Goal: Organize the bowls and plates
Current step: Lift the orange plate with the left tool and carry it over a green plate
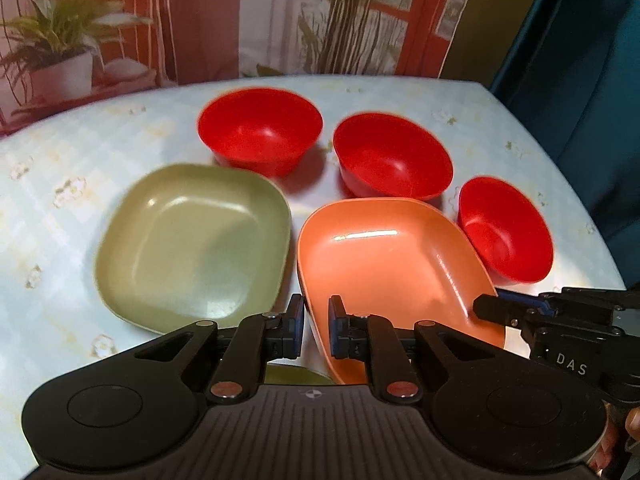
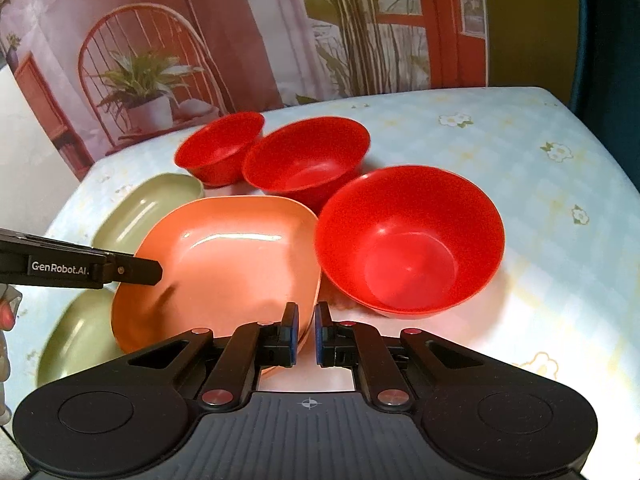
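Both fingers pairs clamp orange plate (image 1: pixel 384 248) rim, opposite edges.

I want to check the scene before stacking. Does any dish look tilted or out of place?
Yes. The orange square plastic plate sits tilted, its near-left part resting on a green square plate beneath. Nothing looks spilled or broken.

Three red bowls (image 2: pixel 408 240) crowd the desk (image 2: pixel 540 184) from twelve to two o'clock, nearly rim to rim. The orange plate (image 2: pixel 224 256) and green plate (image 1: pixel 192 240) block the centre. Bare cloth lies open at three o'clock.
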`<state>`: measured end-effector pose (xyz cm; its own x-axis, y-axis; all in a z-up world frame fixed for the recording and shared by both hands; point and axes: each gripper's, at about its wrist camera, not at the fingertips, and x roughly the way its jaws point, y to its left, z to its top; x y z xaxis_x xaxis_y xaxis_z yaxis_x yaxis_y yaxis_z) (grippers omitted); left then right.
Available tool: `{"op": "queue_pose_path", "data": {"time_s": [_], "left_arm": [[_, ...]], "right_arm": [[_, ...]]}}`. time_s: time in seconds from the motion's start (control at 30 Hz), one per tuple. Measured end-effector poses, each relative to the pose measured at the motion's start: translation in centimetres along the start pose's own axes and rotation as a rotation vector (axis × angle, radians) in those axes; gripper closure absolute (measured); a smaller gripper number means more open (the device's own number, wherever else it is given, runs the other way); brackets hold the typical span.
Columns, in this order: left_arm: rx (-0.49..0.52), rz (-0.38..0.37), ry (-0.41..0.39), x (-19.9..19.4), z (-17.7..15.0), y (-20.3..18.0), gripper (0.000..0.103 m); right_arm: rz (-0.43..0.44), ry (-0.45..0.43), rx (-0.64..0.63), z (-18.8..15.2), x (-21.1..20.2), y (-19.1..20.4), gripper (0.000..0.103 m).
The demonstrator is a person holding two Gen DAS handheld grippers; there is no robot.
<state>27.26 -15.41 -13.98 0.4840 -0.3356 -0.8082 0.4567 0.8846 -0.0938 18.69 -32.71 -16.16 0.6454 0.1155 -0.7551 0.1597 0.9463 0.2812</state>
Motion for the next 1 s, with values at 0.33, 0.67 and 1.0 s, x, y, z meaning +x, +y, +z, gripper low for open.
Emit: {"op": "queue_pose_path", "data": {"time_s": [0.33, 0.67, 1.0], "left_arm": [[-0.038, 0.028, -0.077, -2.7, 1.2, 4.0, 0.089], [-0.11, 0.078, -0.058, -3.4, 2.4, 9.6, 0.089], [-0.126, 0.113, -0.048, -1.4, 4.0, 12.6, 0.089]], "right_arm": [[0.112, -0.023, -0.018, 2.4, -1.3, 3.3, 0.093], [0.207, -0.003, -0.076, 5.7, 0.4, 8.9, 0.091], [0.199, 0.099, -0.005, 6.1, 5.1, 11.3, 0.091]]}}
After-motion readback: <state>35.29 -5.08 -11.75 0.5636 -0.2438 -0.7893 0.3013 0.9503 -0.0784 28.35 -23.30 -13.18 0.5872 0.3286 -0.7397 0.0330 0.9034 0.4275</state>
